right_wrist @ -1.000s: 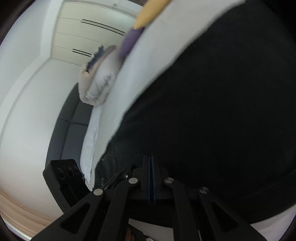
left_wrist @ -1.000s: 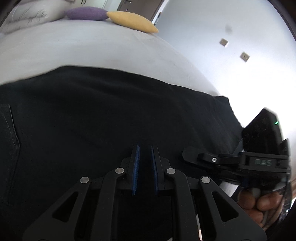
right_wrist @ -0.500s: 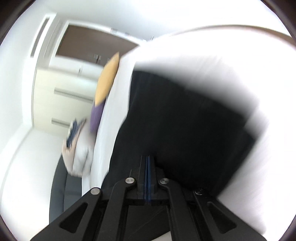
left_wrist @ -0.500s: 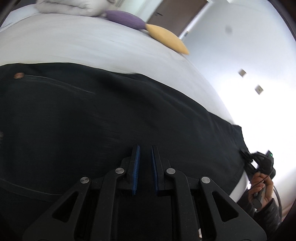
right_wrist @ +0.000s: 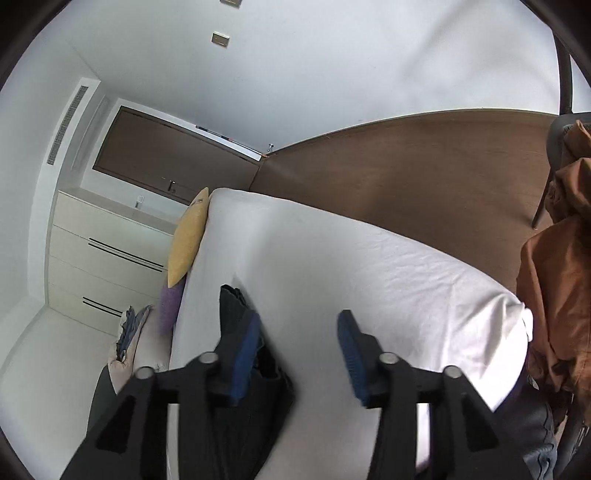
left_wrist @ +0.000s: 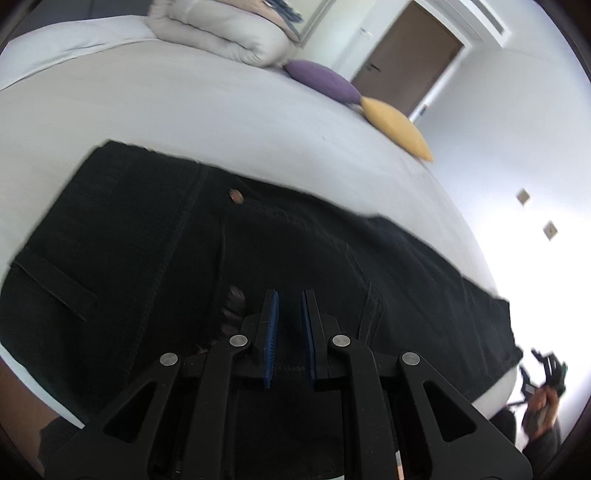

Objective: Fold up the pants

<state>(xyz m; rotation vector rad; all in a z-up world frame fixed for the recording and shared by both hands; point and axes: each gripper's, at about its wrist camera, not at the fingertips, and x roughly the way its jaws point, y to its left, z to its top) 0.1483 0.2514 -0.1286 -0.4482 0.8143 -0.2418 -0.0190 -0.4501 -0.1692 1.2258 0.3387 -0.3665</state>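
Black pants with a copper button, no legible writing, lie flat on the white bed; left hand-held gripper narrowly parted above them, right hand-held gripper wide apart, empty.

No readable text, label, brand, number or sign in either view.

Left wrist view: pants carry a small round brown button, too blurred to show any marking. Two wall plates at far right are blank.

Right wrist view: two wall plates at the top are blank; drawer fronts at left bear only dark handle lines.
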